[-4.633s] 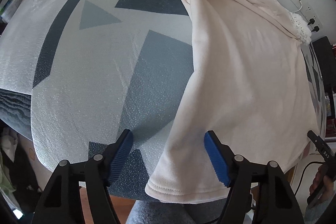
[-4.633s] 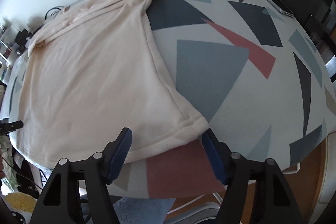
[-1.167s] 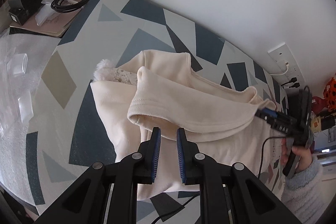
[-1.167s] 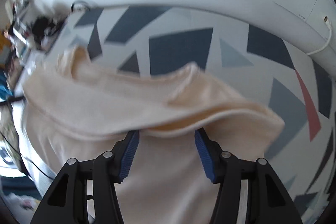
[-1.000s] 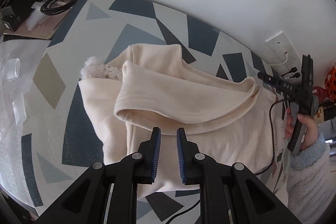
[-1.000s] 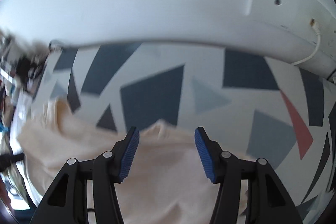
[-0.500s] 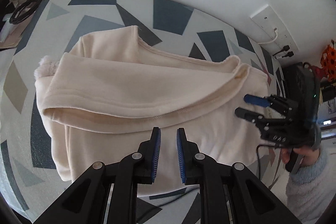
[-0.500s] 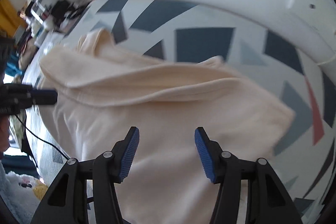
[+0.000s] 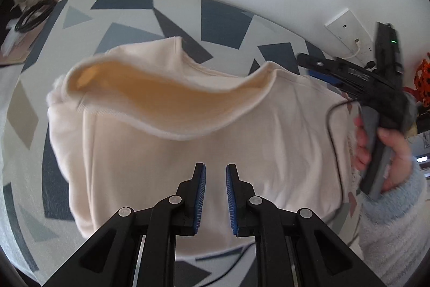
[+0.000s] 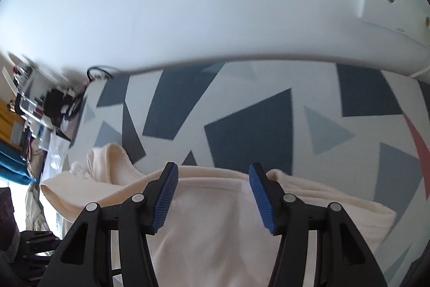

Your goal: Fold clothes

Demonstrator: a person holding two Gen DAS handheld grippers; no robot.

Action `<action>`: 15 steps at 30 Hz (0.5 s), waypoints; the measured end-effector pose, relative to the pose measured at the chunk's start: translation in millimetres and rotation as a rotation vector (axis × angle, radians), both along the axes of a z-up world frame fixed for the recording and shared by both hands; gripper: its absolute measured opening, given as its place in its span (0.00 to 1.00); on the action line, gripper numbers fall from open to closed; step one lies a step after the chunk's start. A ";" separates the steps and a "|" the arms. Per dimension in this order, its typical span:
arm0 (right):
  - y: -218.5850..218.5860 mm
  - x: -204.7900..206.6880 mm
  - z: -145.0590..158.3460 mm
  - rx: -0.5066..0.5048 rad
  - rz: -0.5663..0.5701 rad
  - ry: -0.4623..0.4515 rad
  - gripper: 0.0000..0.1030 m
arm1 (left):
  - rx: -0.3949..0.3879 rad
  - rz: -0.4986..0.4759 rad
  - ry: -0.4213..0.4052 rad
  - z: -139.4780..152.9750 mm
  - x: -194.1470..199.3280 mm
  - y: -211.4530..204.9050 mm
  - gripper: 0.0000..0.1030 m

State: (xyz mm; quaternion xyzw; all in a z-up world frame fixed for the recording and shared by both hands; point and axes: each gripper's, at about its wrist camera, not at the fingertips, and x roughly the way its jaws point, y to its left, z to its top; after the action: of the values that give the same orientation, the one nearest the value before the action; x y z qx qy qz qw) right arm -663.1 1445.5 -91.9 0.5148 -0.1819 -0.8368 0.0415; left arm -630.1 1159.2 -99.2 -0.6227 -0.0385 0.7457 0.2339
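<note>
A cream fleece garment (image 9: 161, 166) lies spread on the patterned table (image 9: 223, 23). Its hem (image 9: 166, 98) stands lifted in a blurred open loop, showing the inside. Above the cloth hovers my left gripper (image 9: 215, 168), shut to a narrow slit with nothing seen between the pads. A hand (image 9: 389, 152) holds my right gripper (image 9: 309, 66) at the hem's right end. In the right wrist view this gripper (image 10: 213, 171) is open. The garment's (image 10: 215, 219) folded edge runs across between its fingers, and the pads do not press it.
The white wall with a socket plate (image 9: 346, 28) runs along the table's far edge. Coiled cables (image 9: 32, 15) and clutter (image 10: 53, 104) sit at the far left. A thin black cable (image 9: 332, 131) hangs over the cloth's right side. A fuzzy pale-blue sleeve (image 9: 389, 219) is at the right.
The hem, lying flatter half a second ago, has lifted and opened. The right gripper moved from beside the cloth's right edge up to the hem's right end. Both jaw gaps look unchanged.
</note>
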 end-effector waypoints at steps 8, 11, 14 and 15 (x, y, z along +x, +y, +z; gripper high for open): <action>33.7 82.2 26.6 0.020 -0.033 0.089 0.56 | 0.003 0.188 0.137 0.4 -78.9 -0.3 0.15; 43.1 115.8 31.0 0.016 -0.041 0.093 0.68 | 0.056 0.336 0.103 7.2 -101.1 -24.5 0.15; 43.0 143.7 31.4 0.017 -0.056 0.081 0.76 | 0.104 0.326 0.092 23.0 -97.0 -42.7 0.21; 41.9 152.6 31.3 0.020 -0.062 0.073 0.78 | 0.108 0.309 0.093 28.4 -92.1 -48.9 0.24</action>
State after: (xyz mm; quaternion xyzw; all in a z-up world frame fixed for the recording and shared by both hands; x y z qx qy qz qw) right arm -510.5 1487.5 -60.6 0.4783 -0.1878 -0.8577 0.0173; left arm -722.2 1110.3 -70.8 -0.5606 -0.1629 0.7977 0.1514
